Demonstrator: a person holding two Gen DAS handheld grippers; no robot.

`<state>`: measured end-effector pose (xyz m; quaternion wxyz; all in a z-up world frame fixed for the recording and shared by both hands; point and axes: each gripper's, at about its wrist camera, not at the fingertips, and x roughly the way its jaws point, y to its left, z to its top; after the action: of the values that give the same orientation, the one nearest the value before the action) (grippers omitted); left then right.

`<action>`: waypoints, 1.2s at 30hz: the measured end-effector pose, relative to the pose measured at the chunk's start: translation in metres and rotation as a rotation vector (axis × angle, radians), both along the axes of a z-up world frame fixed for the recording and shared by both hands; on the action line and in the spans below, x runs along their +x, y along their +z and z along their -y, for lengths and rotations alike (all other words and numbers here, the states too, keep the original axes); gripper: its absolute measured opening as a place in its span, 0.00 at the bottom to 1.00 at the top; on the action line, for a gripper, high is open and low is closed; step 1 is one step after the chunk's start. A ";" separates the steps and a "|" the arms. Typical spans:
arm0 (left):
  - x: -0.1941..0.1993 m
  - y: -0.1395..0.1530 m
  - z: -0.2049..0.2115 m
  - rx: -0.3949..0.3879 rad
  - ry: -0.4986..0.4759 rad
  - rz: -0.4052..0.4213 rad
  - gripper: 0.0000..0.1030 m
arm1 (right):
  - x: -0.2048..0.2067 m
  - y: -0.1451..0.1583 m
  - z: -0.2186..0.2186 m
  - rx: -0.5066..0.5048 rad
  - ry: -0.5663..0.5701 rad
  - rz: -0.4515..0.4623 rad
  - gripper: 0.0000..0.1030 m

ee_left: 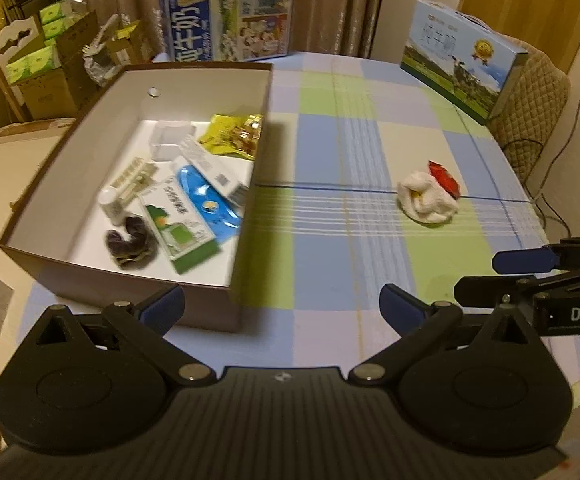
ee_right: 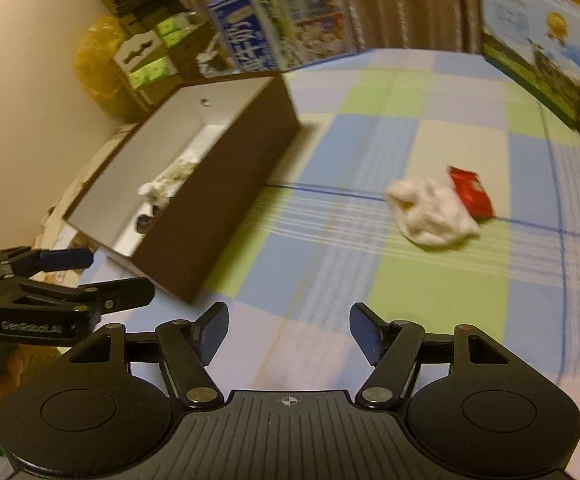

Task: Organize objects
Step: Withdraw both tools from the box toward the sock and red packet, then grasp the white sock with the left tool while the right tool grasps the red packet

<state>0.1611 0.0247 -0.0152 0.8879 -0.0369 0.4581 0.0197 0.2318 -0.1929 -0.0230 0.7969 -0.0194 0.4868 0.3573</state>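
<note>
A brown box (ee_left: pixel 250 128) with a white inside stands at the table's left and holds several small items, among them a green-and-white carton (ee_left: pixel 178 228), a blue packet (ee_left: pixel 210 204) and a yellow packet (ee_left: pixel 230 136). A crumpled white cloth (ee_left: pixel 425 200) lies on the checked tablecloth at the right, with a red packet (ee_left: pixel 443 178) touching its far side. My left gripper (ee_left: pixel 282 304) is open and empty near the box's front corner. My right gripper (ee_right: pixel 290 328) is open and empty, short of the cloth (ee_right: pixel 429 212) and red packet (ee_right: pixel 471 192). The box (ee_right: pixel 226 184) is to its left.
Two milk cartons stand at the table's far edge, a blue one (ee_left: pixel 226 16) at the back and a light one (ee_left: pixel 461 60) at the right. Cardboard boxes with green packs (ee_left: pixel 46 52) are stacked beyond the table at the left. A padded chair (ee_left: pixel 537 100) stands at the right.
</note>
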 end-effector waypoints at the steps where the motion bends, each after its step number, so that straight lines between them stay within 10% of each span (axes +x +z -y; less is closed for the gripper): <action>1: 0.001 -0.002 0.003 -0.009 -0.005 -0.004 0.99 | 0.002 -0.001 0.006 -0.004 -0.016 -0.003 0.63; 36: 0.174 -0.091 0.138 -0.080 -0.243 -0.028 0.87 | 0.113 -0.049 0.127 -0.125 -0.394 -0.004 0.63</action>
<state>0.3355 -0.1137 -0.1059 0.8752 -0.0162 0.4718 -0.1056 0.3451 -0.3202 -0.0725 0.8477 0.0276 0.5039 0.1637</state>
